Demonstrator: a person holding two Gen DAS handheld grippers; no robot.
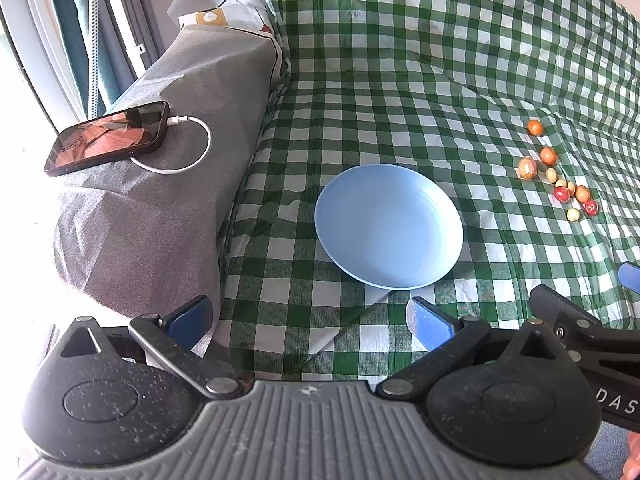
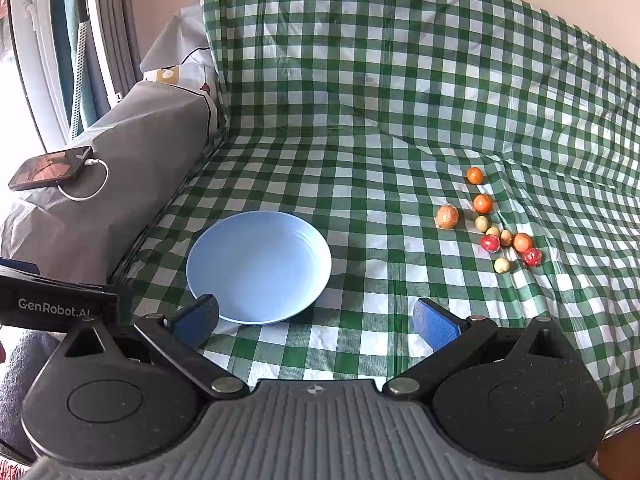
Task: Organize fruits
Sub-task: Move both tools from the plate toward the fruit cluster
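An empty light blue plate [image 1: 388,226] lies on the green-and-white checked cloth [image 1: 440,80]; it also shows in the right wrist view [image 2: 259,266]. Several small fruits [image 2: 490,222] lie in a loose cluster to the plate's right: orange ones [image 2: 483,203], red ones [image 2: 490,243] and pale yellow ones [image 2: 502,265]. The same cluster shows in the left wrist view [image 1: 560,176]. My left gripper [image 1: 310,318] is open and empty, near the plate's front edge. My right gripper [image 2: 316,320] is open and empty, just in front of the plate, well short of the fruits.
A grey covered armrest [image 1: 160,184] stands left of the plate, with a phone [image 1: 108,136] on a white charging cable [image 1: 192,156] on top. The cloth rises up a backrest [image 2: 400,60] behind. The right gripper's body [image 1: 588,336] shows at the left view's right edge.
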